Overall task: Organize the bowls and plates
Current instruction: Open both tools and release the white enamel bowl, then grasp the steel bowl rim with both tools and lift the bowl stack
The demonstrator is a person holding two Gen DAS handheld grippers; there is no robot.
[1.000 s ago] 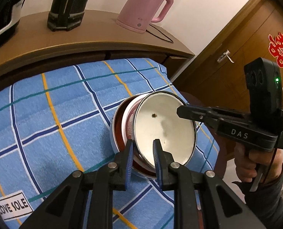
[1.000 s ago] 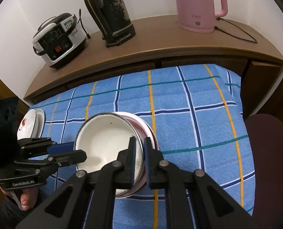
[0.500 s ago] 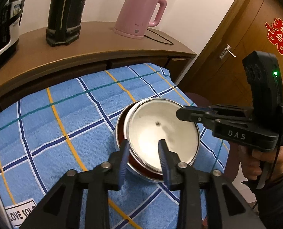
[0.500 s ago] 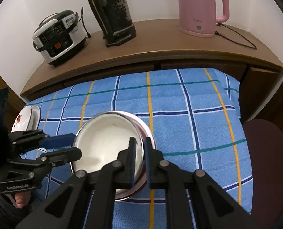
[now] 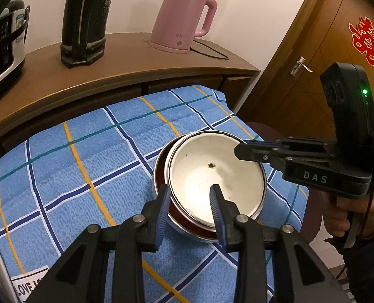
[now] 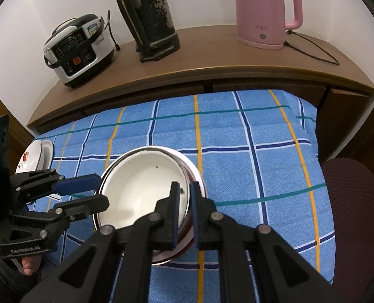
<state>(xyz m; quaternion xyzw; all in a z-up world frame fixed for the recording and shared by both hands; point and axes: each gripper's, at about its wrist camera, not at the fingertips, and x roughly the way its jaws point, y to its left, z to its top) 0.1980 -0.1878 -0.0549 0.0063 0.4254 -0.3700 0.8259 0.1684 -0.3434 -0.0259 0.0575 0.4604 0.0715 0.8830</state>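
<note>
Bowls sit nested on the blue checked cloth (image 6: 250,131) that covers the tabletop: a white enamel bowl (image 5: 216,176) rests tilted inside a larger bowl with a dark red outside (image 5: 161,174), toward the near right part of the cloth. The right gripper (image 6: 184,192) has its jaws drawn close together on the right rim of the white enamel bowl, one finger inside and one outside, pinching that rim. The left gripper (image 5: 189,197) has its jaws spread apart; in the left wrist view they straddle the near rim of the white enamel bowl, and whether they touch it I cannot tell. In the right wrist view the spread fingers (image 6: 78,184) lie at the left rim of the same bowl.

Two floral plates (image 6: 33,157) lean together at the far left edge of the cloth, well apart from the bowls. Beyond the cloth, a wooden sideboard (image 6: 212,58) carries a rice cooker (image 6: 78,50) on the left, a tall black appliance (image 6: 149,17) in the middle and a pink kettle (image 6: 262,10) on the right. A dark red chair seat (image 6: 351,202) stands just beside the right edge of the cloth.
</note>
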